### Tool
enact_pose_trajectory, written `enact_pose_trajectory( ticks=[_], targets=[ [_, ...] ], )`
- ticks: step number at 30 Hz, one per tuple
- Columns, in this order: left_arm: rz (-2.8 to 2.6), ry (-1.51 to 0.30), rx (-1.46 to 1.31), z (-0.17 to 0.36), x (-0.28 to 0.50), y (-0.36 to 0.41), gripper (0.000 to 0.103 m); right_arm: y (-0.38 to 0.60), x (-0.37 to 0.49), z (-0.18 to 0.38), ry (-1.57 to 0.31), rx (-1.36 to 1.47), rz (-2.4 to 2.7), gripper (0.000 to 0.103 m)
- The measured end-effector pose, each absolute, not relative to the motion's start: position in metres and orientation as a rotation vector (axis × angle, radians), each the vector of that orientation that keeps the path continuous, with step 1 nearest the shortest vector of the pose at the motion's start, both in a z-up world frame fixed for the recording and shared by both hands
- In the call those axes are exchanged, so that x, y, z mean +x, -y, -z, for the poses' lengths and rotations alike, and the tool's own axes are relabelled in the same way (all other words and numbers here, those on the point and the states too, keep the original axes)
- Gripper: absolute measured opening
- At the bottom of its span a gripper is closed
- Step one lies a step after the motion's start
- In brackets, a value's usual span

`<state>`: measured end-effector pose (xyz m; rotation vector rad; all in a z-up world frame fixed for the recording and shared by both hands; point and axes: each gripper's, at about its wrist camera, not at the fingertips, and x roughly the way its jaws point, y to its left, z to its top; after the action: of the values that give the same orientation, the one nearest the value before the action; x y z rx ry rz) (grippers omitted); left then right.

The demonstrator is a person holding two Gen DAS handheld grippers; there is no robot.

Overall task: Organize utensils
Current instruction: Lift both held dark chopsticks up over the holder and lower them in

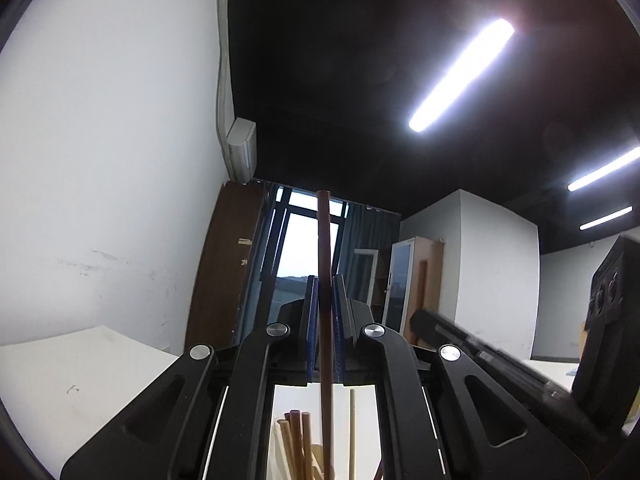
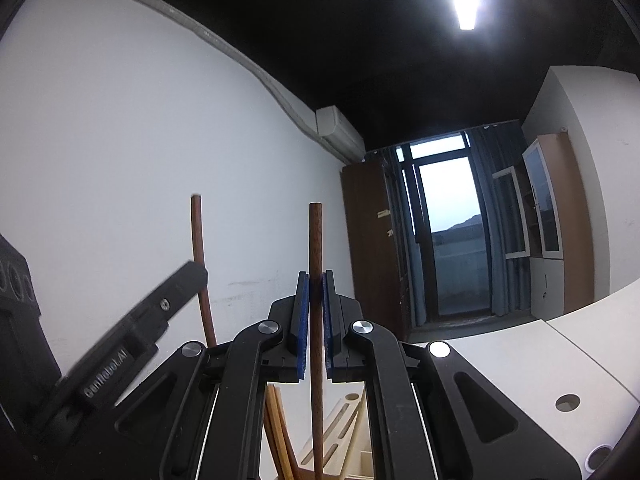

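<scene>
My left gripper is shut on a dark brown wooden chopstick held upright, its end above the fingers. Below it several wooden chopsticks stand bunched. My right gripper is shut on a second brown chopstick, also upright. In the right wrist view the left gripper shows at the left with its chopstick. In the left wrist view the right gripper shows blurred at the right. A pale wooden utensil holder with slots sits below the right gripper.
A white table with round cable holes extends to the right, and also shows in the left wrist view. A white wall stands close on the left. A window, brown cabinets and curtains are far behind.
</scene>
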<state>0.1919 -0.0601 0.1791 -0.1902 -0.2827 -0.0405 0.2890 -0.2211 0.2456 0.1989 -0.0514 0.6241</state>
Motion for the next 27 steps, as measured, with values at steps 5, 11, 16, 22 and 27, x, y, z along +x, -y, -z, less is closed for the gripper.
enact_pose_trajectory(
  ticks=[5,11,16,22,27],
  targets=[
    [0.044,0.313,-0.21,-0.184,0.191,0.057,0.006,0.221,0.29,-0.245,0.037,0.194,-0.622,0.007],
    [0.047,0.305,-0.206,-0.181,0.2,0.056,0.006,0.22,0.29,-0.244,0.027,0.18,-0.628,0.007],
    [0.048,0.272,-0.192,-0.173,0.204,0.06,0.006,0.219,0.296,-0.244,0.012,0.174,-0.625,0.007],
    [0.041,0.246,-0.172,-0.168,0.206,0.066,0.006,0.218,0.301,-0.239,-0.009,0.162,-0.624,0.007],
    [0.037,0.234,-0.161,-0.167,0.205,0.068,0.006,0.217,0.303,-0.235,-0.019,0.164,-0.628,0.007]
  ],
)
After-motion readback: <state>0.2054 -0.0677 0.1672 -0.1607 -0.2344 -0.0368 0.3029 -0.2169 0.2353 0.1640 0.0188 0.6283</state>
